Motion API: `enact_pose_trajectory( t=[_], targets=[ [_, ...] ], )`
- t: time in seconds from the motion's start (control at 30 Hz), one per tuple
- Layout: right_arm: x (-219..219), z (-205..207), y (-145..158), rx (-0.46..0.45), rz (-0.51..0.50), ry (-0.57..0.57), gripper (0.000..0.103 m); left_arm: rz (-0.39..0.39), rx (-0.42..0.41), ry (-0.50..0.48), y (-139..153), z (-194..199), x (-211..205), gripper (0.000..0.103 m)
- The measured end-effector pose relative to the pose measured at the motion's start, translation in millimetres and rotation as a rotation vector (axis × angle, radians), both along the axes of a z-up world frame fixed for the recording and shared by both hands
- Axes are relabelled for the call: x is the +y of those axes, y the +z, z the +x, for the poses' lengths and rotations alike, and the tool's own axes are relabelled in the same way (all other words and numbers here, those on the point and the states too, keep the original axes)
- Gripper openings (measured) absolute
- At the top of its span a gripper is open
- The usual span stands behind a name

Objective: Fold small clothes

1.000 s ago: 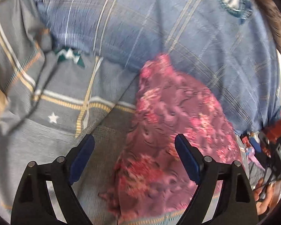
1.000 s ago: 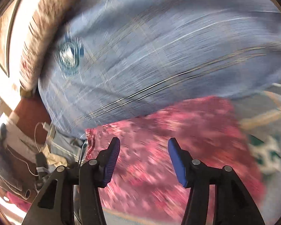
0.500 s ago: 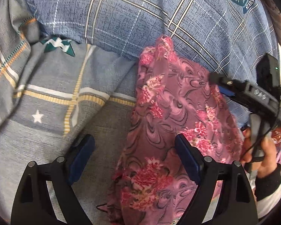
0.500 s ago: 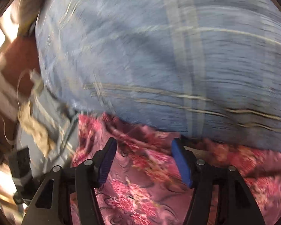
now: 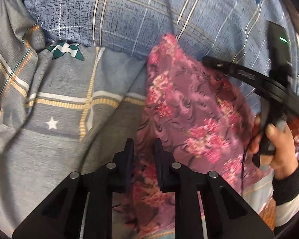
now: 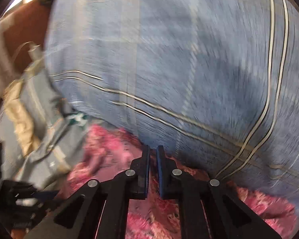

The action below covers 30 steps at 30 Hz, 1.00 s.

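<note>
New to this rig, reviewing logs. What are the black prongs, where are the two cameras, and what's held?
No robot here: a person carries a handheld two-finger gripper in each hand, with a fisheye camera on each looking along its fingers. The black prongs at the bottom are those fingers. The left gripper is closing on the near edge of a pink floral garment. The right gripper is shut at the garment's far edge, though blur hides whether cloth is pinched. The garment lies on a grey striped bedsheet, against a blue plaid pillow. The person's right hand shows in the left view.
</note>
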State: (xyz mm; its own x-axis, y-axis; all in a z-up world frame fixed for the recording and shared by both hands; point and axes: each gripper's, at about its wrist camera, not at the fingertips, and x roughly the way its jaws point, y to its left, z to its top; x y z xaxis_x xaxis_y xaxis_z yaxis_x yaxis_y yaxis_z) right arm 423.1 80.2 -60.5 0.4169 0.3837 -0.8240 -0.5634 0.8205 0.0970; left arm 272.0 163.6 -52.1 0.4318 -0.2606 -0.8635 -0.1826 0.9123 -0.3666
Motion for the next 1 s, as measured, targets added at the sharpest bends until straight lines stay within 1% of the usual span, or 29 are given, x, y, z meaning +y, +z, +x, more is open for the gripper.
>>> enact_pose_trajectory(
  t=[0.03, 0.1, 0.17, 0.2, 0.23, 0.27, 0.3, 0.33, 0.37, 0.4, 0.47, 0.57, 0.6, 0.67, 0.73, 0.83, 0.87, 0.9, 0.93, 0.97, 1.0],
  targets=[
    [2.9, 5.8, -11.3, 0.032, -0.027, -0.016, 0.007, 0.022, 0.015, -0.011, -2.2, 0.3, -0.8, 0.018],
    [4.1, 9.1, -31.7, 0.069, -0.103, -0.064, 0.009, 0.026, 0.015, -0.020, -2.2, 0.3, -0.2, 0.018],
    [-6.3, 5.2, -27.2, 0.067, -0.044, -0.074, 0.009, 0.018, -0.009, -0.007, 2.5, -1.6, 3.7, 0.017],
    [-15.9, 1.7, -17.5, 0.055, 0.002, -0.089, 0.011, 0.017, -0.026, 0.004, 5.8, -5.4, 9.1, 0.017],
    [-30.2, -1.9, -6.0, 0.062, 0.073, -0.105, 0.013, 0.017, -0.044, 0.018, 8.8, -7.8, 12.3, 0.018],
    [-44.6, -4.8, 3.6, 0.068, 0.126, -0.120, 0.019, 0.008, -0.058, 0.028, 11.1, -10.2, 16.9, 0.019],
    [-61.0, -9.0, 14.2, 0.060, 0.167, -0.145, 0.023, -0.014, -0.066, 0.032, 12.2, -12.5, 20.2, 0.023],
    [-86.4, -15.0, 26.4, 0.044, 0.199, -0.187, 0.032, -0.047, -0.073, 0.033, 12.8, -14.3, 22.4, 0.030],
    [-102.4, -18.6, 32.2, 0.040, 0.214, -0.209, 0.035, -0.070, -0.080, 0.033, 13.4, -16.0, 23.4, 0.033],
    [-126.3, -22.6, 38.2, 0.035, 0.231, -0.250, 0.036, -0.078, -0.084, 0.030, 13.9, -16.9, 23.3, 0.037],
    [-181.8, -29.2, 43.6, 0.025, 0.240, -0.360, 0.037, -0.079, -0.097, 0.016, 16.6, -18.9, 18.0, 0.037],
    [-244.6, -33.3, 37.4, 0.038, 0.232, -0.518, 0.040, -0.072, -0.121, 0.001, 21.0, -20.2, 7.3, 0.041],
    [-273.0, -35.1, 33.2, 0.047, 0.226, -0.591, 0.041, -0.074, -0.125, 0.002, 23.2, -16.2, 2.3, 0.044],
    [-308.2, -34.2, 23.8, 0.074, 0.220, -0.669, 0.042, -0.082, -0.126, 0.006, 21.6, -9.9, -3.5, 0.044],
    [-327.4, -34.0, 13.3, 0.101, 0.219, -0.716, 0.044, -0.085, -0.119, 0.012, 18.1, -6.0, -5.7, 0.044],
    [-335.6, -29.8, -1.9, 0.120, 0.209, -0.752, 0.048, -0.081, -0.116, 0.019, 13.5, -2.1, -9.7, 0.044],
    [-335.9, -29.5, -7.5, 0.129, 0.206, -0.755, 0.052, -0.073, -0.117, 0.018, 13.1, -1.6, -10.8, 0.044],
    [-334.4, -26.3, -13.1, 0.142, 0.196, -0.757, 0.052, -0.066, -0.119, 0.017, 12.8, -1.0, -12.2, 0.044],
    [-335.9, -24.3, -17.9, 0.159, 0.195, -0.758, 0.053, -0.057, -0.122, 0.016, 12.8, -1.5, -13.1, 0.044],
    [-333.9, -22.4, -23.0, 0.181, 0.213, -0.748, 0.050, -0.049, -0.126, 0.015, 13.0, -1.8, -13.3, 0.044],
    [-331.3, -21.4, -25.7, 0.193, 0.234, -0.734, 0.043, -0.039, -0.125, 0.017, 12.9, -1.7, -13.6, 0.044]
  ],
)
